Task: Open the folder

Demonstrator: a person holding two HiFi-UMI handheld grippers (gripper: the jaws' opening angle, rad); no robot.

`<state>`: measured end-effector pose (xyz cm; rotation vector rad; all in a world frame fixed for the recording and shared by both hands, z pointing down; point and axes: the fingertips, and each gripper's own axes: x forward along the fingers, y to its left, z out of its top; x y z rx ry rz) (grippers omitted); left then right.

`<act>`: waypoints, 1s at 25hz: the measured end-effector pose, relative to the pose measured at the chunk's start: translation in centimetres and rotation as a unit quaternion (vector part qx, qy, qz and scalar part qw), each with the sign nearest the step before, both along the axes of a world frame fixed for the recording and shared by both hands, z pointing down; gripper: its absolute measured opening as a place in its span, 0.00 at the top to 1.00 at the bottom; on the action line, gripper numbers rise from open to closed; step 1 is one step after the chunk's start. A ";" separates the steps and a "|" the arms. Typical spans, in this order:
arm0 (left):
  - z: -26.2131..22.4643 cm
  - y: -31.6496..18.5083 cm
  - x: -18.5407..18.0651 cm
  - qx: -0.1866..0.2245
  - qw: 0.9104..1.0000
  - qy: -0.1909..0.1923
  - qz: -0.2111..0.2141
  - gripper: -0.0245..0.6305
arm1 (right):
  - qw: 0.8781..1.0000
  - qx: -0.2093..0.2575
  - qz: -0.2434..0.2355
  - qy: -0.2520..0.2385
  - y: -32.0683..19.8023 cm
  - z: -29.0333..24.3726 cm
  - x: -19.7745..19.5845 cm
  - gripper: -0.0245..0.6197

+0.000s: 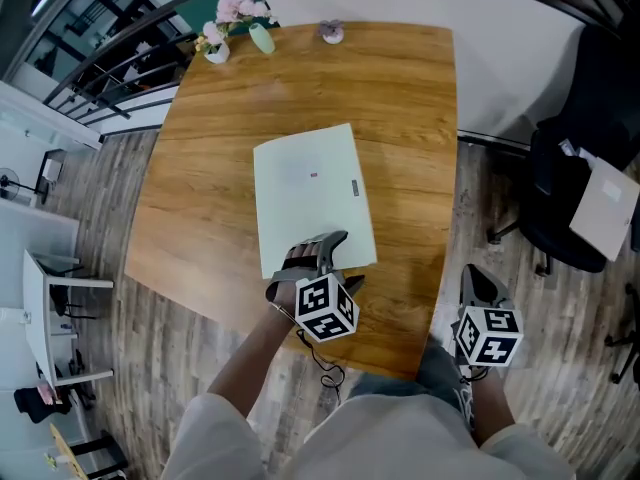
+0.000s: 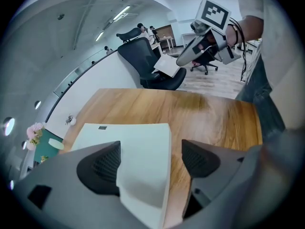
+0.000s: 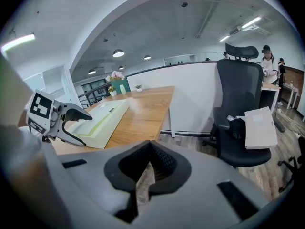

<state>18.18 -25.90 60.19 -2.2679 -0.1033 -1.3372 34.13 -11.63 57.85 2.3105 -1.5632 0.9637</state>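
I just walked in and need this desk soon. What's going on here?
A person holds a gripper in each hand. The left gripper is at the near edge of the closed folder on the table. Its jaws are open, with the folder's edge between them but not clamped. The right gripper hangs beside the table, shut and empty. The folder is not yet open.
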 end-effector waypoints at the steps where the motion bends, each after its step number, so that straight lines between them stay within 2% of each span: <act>1: 0.0 -0.1 0.1 0.000 1.000 -0.003 0.002 0.35 | 1.000 -0.001 -0.001 -0.001 0.0 0.1 0.0 0.96; 13: 0.7 -0.5 0.1 -0.013 1.000 -0.024 0.012 0.51 | 1.000 -0.002 -0.002 -0.005 -0.4 0.6 0.2 0.96; 25: 0.6 -0.2 0.3 -0.058 0.997 -0.046 0.033 0.56 | 1.000 -0.003 0.011 -0.003 -0.2 0.5 1.0 0.96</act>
